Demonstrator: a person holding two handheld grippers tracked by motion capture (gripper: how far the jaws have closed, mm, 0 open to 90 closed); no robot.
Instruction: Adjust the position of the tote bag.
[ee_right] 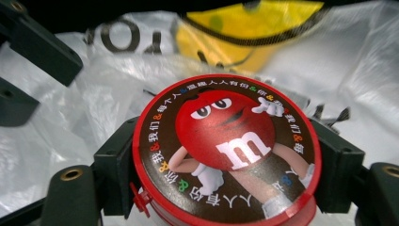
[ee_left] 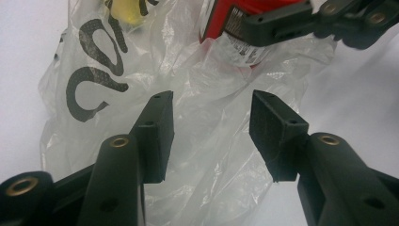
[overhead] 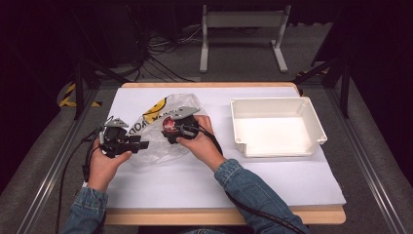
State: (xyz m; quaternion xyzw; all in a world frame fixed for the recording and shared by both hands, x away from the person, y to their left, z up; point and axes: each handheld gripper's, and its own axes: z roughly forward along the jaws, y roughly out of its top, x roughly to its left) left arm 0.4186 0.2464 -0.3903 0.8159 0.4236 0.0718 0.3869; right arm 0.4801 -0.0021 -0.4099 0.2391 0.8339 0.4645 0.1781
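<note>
One candy tin, one plastic bag, one tray

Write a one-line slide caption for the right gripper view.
Right gripper clamps a round red M&M's candy tub between its jaws, above a clear plastic bag.

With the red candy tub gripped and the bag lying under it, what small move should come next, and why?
Probably lift the candy tub clear of the plastic bag and carry it toward the white bin. The right gripper clamps the tub's sides; the left gripper stands open over the bag, well placed to pin it down.
</note>
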